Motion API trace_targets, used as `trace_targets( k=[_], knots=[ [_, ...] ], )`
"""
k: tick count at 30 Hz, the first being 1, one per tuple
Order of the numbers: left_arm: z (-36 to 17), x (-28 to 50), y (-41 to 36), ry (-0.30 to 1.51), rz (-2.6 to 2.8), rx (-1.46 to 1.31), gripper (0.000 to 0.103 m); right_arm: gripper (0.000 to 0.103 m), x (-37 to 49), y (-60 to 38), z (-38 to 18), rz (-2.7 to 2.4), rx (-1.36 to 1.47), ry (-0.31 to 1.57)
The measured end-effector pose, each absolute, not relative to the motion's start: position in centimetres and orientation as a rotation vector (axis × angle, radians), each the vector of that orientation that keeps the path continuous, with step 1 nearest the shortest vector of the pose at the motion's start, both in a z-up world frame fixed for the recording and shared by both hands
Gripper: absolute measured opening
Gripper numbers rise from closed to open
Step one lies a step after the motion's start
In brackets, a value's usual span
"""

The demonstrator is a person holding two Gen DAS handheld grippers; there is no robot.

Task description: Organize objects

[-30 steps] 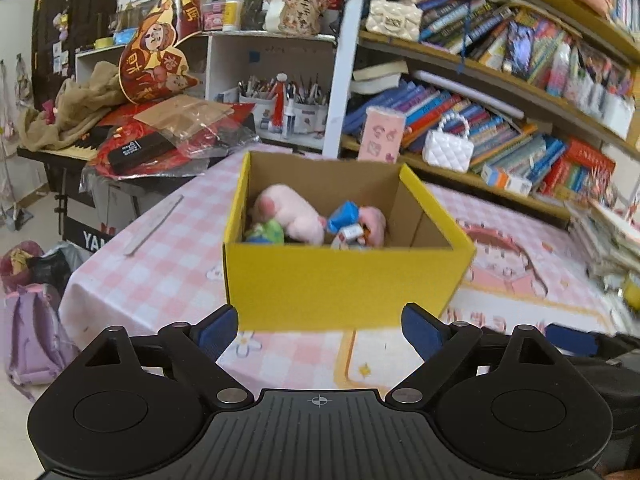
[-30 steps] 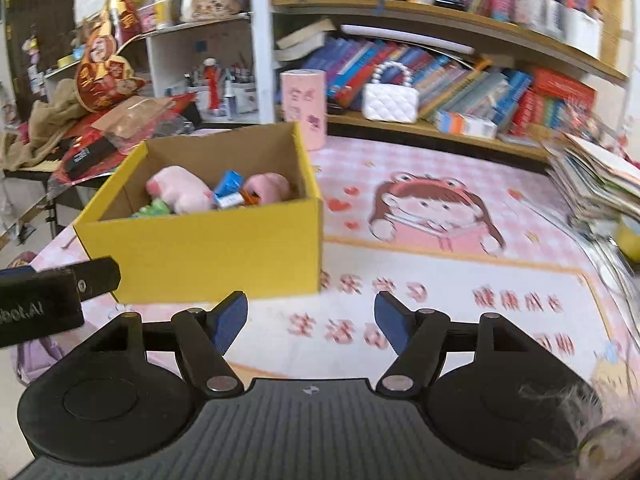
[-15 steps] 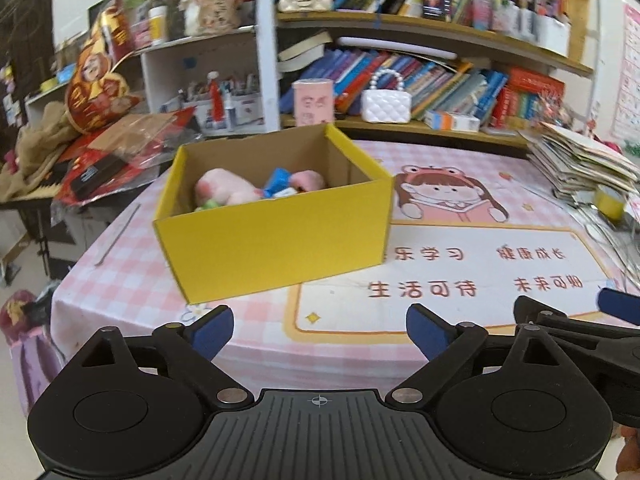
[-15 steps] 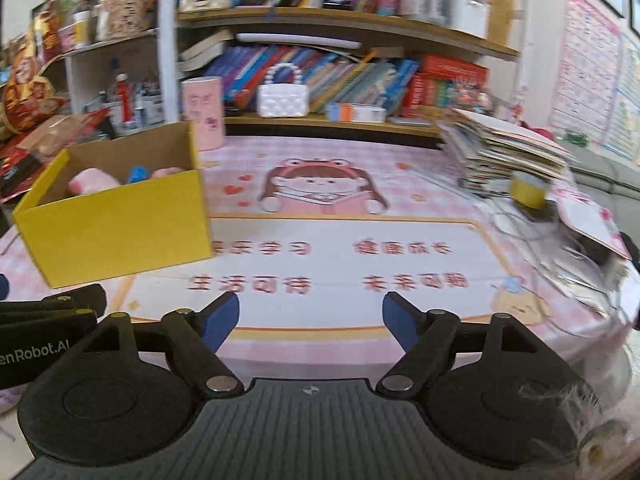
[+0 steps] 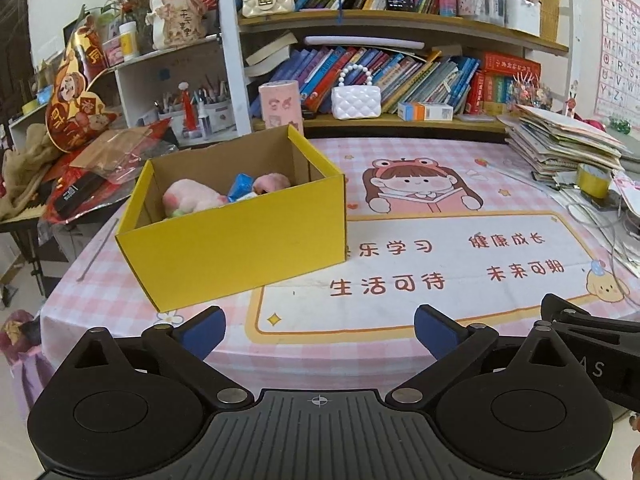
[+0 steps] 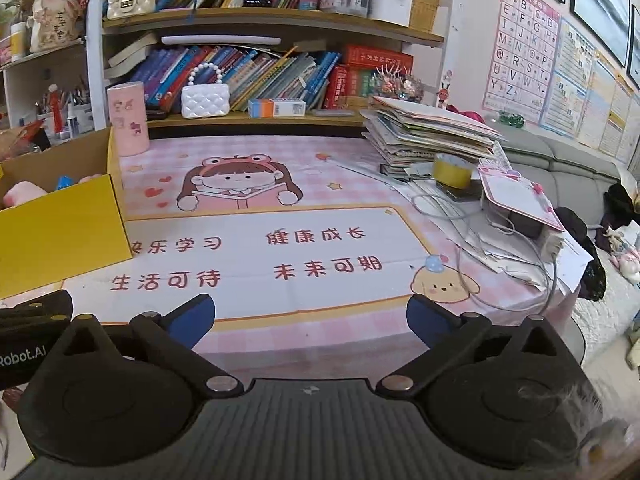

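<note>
A yellow cardboard box (image 5: 240, 240) stands on the left part of the table, and its corner shows at the left edge of the right wrist view (image 6: 60, 228). Inside it lie a pink plush toy (image 5: 192, 200), a blue packet (image 5: 240, 186) and another pink toy (image 5: 272, 182). My left gripper (image 5: 320, 326) hovers over the table's near edge, jaws opening wide, nothing between them. My right gripper (image 6: 310, 316) hangs over the near edge further right, jaws also opening, nothing between them. Part of the right gripper (image 5: 592, 332) shows at the left wrist view's right side.
A pink printed mat (image 6: 280, 248) covers the table. A stack of books and papers (image 6: 432, 132), a yellow tape roll (image 6: 452, 170), cables and a pink-edged card (image 6: 516, 200) crowd the right side. A pink cylinder (image 6: 128, 118) and a white handbag (image 6: 206, 98) stand at the back by the bookshelves.
Both views have swung rightward, so the yellow box has slid left and further off. Both grippers' jaws stand wider, the right one much wider.
</note>
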State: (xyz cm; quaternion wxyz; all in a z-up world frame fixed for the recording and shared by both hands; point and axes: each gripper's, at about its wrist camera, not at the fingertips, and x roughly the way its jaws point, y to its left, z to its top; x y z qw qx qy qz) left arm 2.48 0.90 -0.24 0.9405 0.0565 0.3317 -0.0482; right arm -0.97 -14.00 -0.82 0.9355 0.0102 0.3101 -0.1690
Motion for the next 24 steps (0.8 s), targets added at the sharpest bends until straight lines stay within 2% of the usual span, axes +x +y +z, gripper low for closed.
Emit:
trace_targets(
  k=[24],
  knots=[
    [-0.38,2.54,0.77,0.705,-0.045,0.144,0.103,0.103,-0.72,-13.32,-1.17,-0.352,-0.020,0.665]
  ],
)
